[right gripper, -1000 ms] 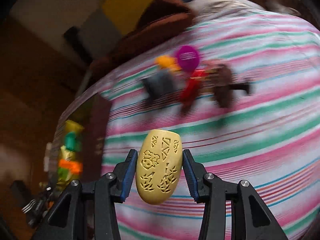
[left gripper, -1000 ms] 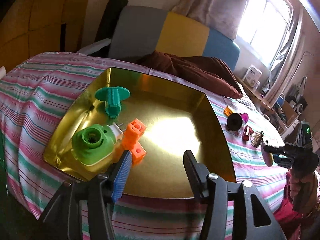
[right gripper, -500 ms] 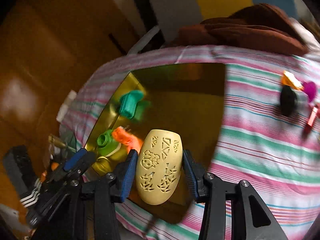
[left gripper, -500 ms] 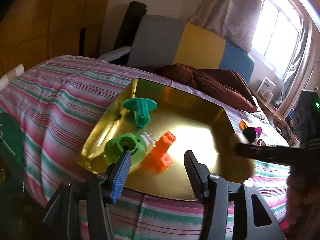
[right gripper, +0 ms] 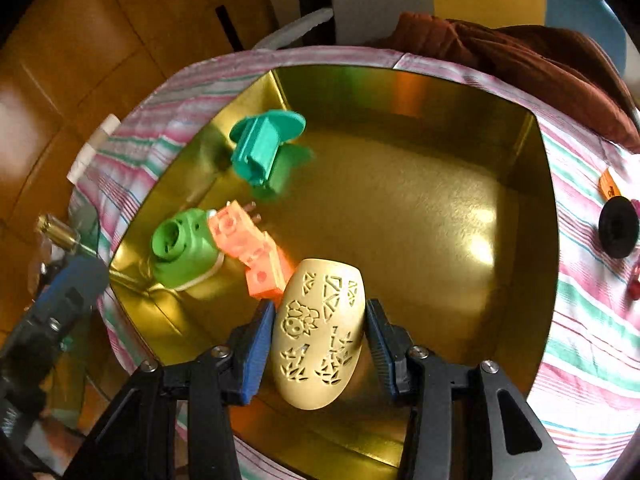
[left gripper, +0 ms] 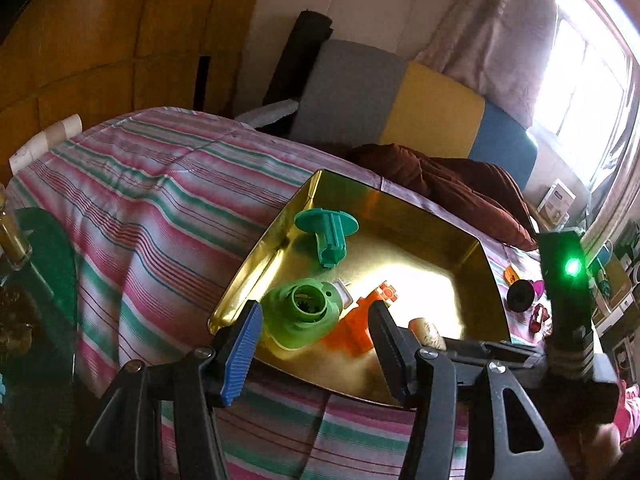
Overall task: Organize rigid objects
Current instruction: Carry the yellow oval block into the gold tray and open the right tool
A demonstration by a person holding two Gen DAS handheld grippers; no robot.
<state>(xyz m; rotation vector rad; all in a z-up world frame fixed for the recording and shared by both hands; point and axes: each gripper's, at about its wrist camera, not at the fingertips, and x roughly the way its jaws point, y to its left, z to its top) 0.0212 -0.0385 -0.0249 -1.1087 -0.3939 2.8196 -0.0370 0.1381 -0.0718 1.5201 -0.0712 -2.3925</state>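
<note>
A: The cream shell (right gripper: pixel 318 334) sits clamped between the right gripper (right gripper: pixel 320 340) pads, hanging over the near part of the gold tray (right gripper: pixel 404 92).

B: The step looks like a drop-off. I'd lower it first, then let go over the bare floor to the gripper's right, clear of the orange block (right gripper: pixel 256 254) just ahead-left.

A: Agreed; a high release could bounce it on metal. The left gripper (left gripper: pixel 316 346) stands open, nothing between its pads, with the green piece (left gripper: pixel 302 312) just ahead.

B: Hard spots?

A: The shell's underside and its height above the tray are hidden. Off to the right, the loose bits on the stripes are cut off and blurred.
</note>
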